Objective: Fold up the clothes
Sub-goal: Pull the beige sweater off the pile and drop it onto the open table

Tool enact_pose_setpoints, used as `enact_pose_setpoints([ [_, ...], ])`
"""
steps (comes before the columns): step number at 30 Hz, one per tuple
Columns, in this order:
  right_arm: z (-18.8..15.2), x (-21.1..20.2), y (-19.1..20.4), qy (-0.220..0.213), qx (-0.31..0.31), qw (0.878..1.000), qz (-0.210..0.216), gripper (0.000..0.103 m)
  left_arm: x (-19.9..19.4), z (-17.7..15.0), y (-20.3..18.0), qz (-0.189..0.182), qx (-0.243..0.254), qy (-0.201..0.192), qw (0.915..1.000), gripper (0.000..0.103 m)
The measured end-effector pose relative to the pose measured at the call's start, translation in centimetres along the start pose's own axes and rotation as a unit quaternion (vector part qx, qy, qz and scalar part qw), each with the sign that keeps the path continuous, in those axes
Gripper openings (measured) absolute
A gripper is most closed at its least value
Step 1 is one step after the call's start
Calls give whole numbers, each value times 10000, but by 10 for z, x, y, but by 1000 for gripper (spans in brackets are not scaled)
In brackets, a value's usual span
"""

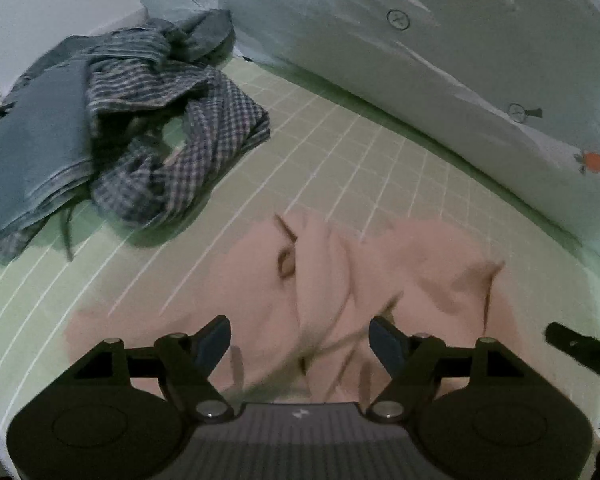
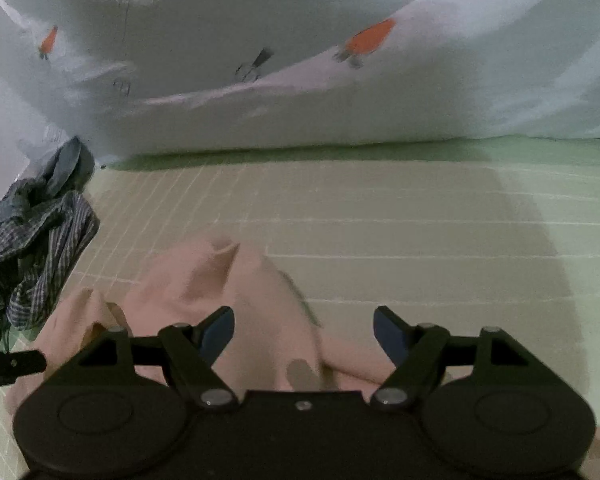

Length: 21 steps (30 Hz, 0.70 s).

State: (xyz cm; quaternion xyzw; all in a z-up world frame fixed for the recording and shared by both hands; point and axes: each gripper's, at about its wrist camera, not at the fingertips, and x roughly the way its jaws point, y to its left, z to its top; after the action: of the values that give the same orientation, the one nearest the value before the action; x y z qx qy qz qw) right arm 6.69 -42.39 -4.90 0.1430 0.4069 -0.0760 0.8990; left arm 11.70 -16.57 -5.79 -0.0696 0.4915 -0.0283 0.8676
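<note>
A pale pink garment (image 1: 340, 280) lies crumpled on the green gridded mat (image 1: 360, 152). My left gripper (image 1: 300, 340) hangs over it with its jaws wide apart, and its pads are clear of the cloth. In the right wrist view the same pink garment (image 2: 220, 280) lies below my right gripper (image 2: 304, 330), which is open too, with nothing pinched between its blue pads. The tip of the right gripper (image 1: 580, 350) shows at the right edge of the left wrist view.
A heap of clothes sits at the mat's far left: a folded blue denim piece (image 1: 32, 152) and crumpled checked shirts (image 1: 180, 140), the shirts also seen from the right wrist (image 2: 36, 248). A white quilt with carrot prints (image 2: 300, 60) runs along the far edge.
</note>
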Motion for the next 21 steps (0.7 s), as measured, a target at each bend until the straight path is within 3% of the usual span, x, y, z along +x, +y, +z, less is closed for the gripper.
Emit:
enact_pose_setpoints([
  [5, 11, 42, 24, 291, -319, 9991, 36, 76, 32, 10, -8, -52, 265, 299, 9992, 78],
  [7, 13, 54, 27, 441, -447, 9980, 53, 60, 35, 8, -13, -7, 430, 241, 9988, 70],
  [8, 14, 59, 27, 511, -501, 9974, 71, 34, 35, 7, -14, 25, 488, 224, 9986, 54],
  [9, 15, 60, 25, 547, -534, 9970, 106, 22, 35, 7, -15, 101, 519, 224, 9984, 24],
  [10, 15, 61, 23, 552, -570, 9968, 135, 20, 36, 8, -15, 225, 544, 225, 9980, 9],
  [11, 16, 57, 20, 452, -615, 9970, 145, 9, 36, 9, -13, 272, 536, 213, 9980, 6],
  [13, 22, 46, 12, 208, -714, 9972, 39, 9, 34, 14, -7, 308, 466, 130, 9984, 5],
  [17, 45, 20, -18, -378, -672, 9960, -445, 9, 27, 36, -1, 931, 545, -339, 9936, 4],
  [21, 74, -3, -67, -968, -329, 9878, -1176, 9, 25, 78, 10, 1261, 446, -853, 9873, 4],
])
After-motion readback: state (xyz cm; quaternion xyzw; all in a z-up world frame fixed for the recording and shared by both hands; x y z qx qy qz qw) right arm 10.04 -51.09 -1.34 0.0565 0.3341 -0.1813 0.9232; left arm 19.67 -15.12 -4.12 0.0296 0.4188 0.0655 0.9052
